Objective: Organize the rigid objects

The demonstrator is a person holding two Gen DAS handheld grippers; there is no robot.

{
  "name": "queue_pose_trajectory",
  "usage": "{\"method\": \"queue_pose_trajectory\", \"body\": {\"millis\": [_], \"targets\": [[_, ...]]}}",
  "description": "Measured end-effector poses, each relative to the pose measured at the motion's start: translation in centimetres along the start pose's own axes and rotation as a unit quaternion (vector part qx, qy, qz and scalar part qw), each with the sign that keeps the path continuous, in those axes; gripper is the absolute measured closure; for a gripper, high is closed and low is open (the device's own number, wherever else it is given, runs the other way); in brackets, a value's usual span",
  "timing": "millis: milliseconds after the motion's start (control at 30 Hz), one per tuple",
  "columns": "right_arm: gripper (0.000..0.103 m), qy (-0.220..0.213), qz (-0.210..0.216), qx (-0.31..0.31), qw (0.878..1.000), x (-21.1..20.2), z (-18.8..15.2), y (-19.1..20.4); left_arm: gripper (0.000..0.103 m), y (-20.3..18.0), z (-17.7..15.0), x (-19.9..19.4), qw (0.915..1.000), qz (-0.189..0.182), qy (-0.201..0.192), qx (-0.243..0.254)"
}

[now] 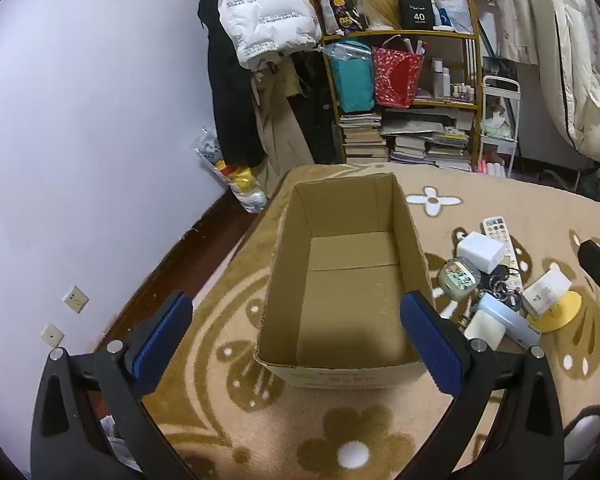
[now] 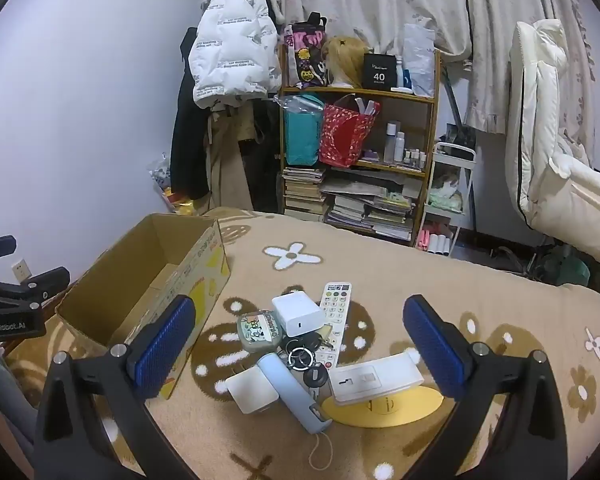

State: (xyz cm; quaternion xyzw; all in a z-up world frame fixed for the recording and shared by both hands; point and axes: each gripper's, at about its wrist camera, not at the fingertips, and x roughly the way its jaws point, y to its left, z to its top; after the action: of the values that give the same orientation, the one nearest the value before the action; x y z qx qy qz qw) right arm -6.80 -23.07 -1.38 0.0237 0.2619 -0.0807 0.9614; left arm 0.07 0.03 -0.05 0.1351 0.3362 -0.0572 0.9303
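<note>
An open cardboard box (image 1: 348, 276) stands on a flower-patterned blanket, nothing visible inside; it shows at left in the right wrist view (image 2: 148, 280). Right of it lies a pile: a white remote (image 2: 334, 316), a white charger cube (image 2: 296, 314), a round green case (image 2: 258, 330), a ring of keys (image 2: 302, 358), a light-blue cylinder (image 2: 292, 394), a white flat pack (image 2: 252, 392), a white rectangular device (image 2: 376, 378) on a yellow disc (image 2: 384, 406). My left gripper (image 1: 296, 344) hangs open above the box's near end. My right gripper (image 2: 298, 352) is open over the pile.
A wooden shelf (image 2: 360, 92) with books, bags and bottles stands beyond the bed. Coats (image 2: 232, 52) hang by the wall at left. A white padded chair (image 2: 548, 152) is at right. The blanket's left edge drops to a dark floor (image 1: 172, 264).
</note>
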Motion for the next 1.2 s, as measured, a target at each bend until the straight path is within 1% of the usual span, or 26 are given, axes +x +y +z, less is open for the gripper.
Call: {"method": "queue_pose_trajectory", "body": {"millis": [233,500,533,1000,1200], "targets": [[0.0,-0.001,-0.002,-0.005,1.0,-0.14,0.01,-0.03,0.0,-0.57,-0.14,-0.37,0.9999,0.008,-0.005,0.006],[0.0,0.003,-0.002,-0.003,1.0,0.04,0.01,0.05,0.0,-0.48,-0.42,0.52,1.0,0.0,-0.002,0.003],[0.0,0.003,-0.003,-0.003,1.0,0.01,-0.01,0.06,0.0,-0.07,-0.08,-0.13,1.0,0.0,-0.004,0.003],[0.0,0.007,-0.002,-0.008,1.0,0.0,-0.28,0.14,0.0,-0.25,0.01,0.0,1.0,0.001,-0.001,0.007],[0.0,0.008,-0.002,-0.009,1.0,-0.02,-0.37,0.1,0.0,-0.31,-0.08,-0.22,1.0,0.005,-0.006,0.004]]}}
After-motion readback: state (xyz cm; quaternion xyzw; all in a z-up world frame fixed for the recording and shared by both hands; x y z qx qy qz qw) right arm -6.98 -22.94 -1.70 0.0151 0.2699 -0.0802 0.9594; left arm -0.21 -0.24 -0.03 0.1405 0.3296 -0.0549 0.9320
